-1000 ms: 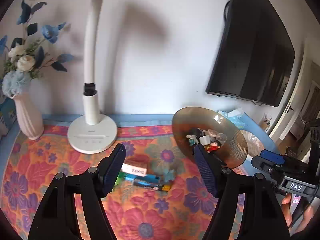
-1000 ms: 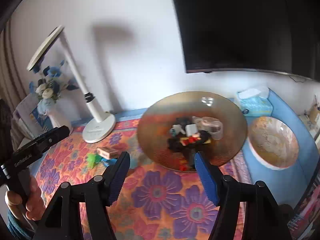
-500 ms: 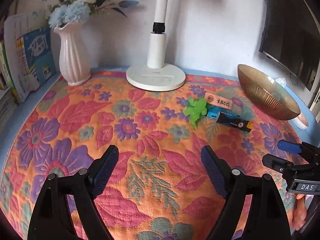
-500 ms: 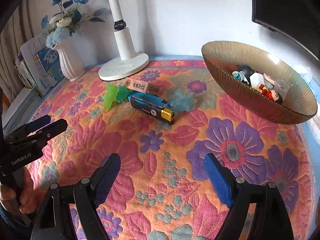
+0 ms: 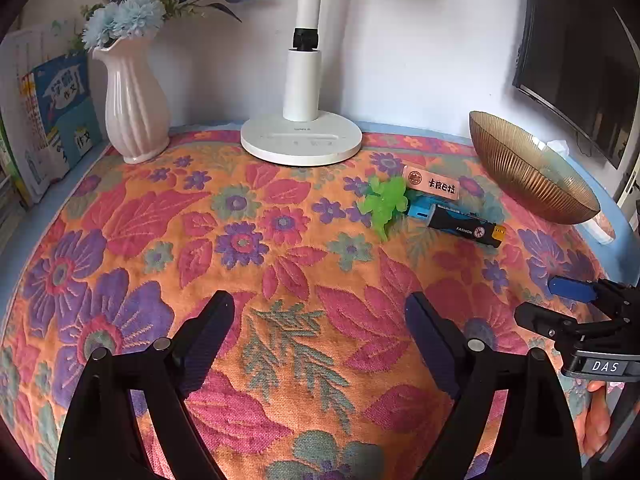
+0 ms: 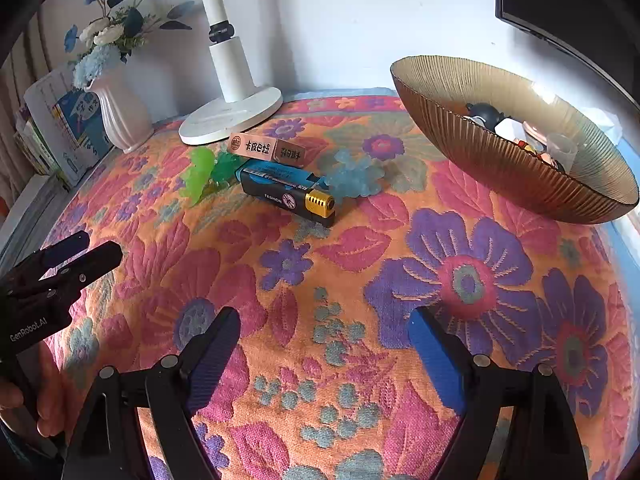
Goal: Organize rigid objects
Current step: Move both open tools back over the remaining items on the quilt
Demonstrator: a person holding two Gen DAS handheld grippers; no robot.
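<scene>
Left wrist view: left gripper [image 5: 318, 312] jaws apart, just been opening, nothing betw. them. Loose cluster lies ahead and to the right: green toy [image 5: 383, 203], pink box [image 5: 431, 184], black lighter [image 5: 466, 231], its long axis slanting down-right, gold end toward the bowl [image 5: 532, 174]

Right wrist view: right gripper [image 6: 324, 332] jaws apart too, just been opening, empty. Lighter [image 6: 290, 197] sits ahead, slightly left, gold end nearest; bowl [image 6: 500, 160] to the right. Judgement: right gripper better placed for lighter-to-bowl
</scene>
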